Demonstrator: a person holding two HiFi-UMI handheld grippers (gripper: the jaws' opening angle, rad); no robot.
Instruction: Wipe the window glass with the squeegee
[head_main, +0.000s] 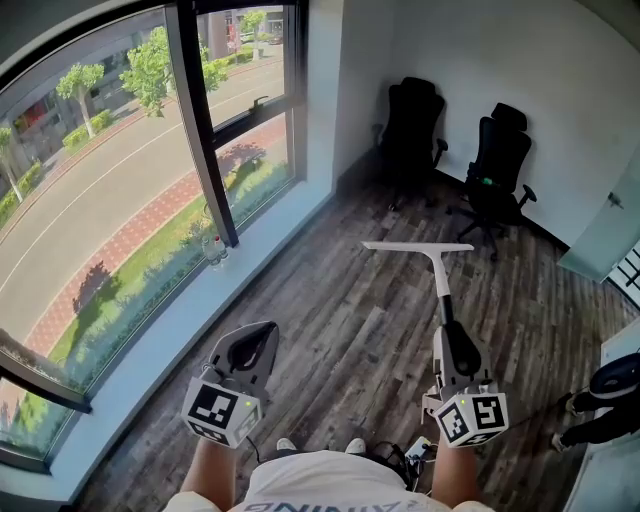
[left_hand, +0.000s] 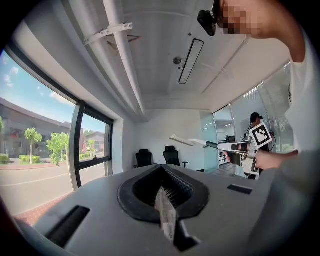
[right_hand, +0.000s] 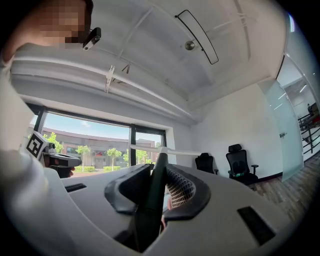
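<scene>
I look steeply down at a wood-plank floor, with a tall curved window glass running along my left and two black office chairs against the far wall. My right gripper is clamped on the dark handle of the squeegee, with the jaws closed snugly on both sides of it. The handle points away from me and its white T-shaped blade hangs crosswise in the air over the floor, well apart from the glass and touching nothing. In the right gripper view the handle runs straight up between the jaws, so the grip looks centred and firm. My left gripper hovers low near the pale window sill, its jaws pressed together with nothing between them. I judge that wiping has not yet begun and the step in hand is carrying the blade to the pane. To do it well, I should swing the squeegee leftward, turn the wrist so the whole blade edge meets the glass flat, start high, and pull down with steady, even pressure, keeping the idle left gripper clear of the stroke.
</scene>
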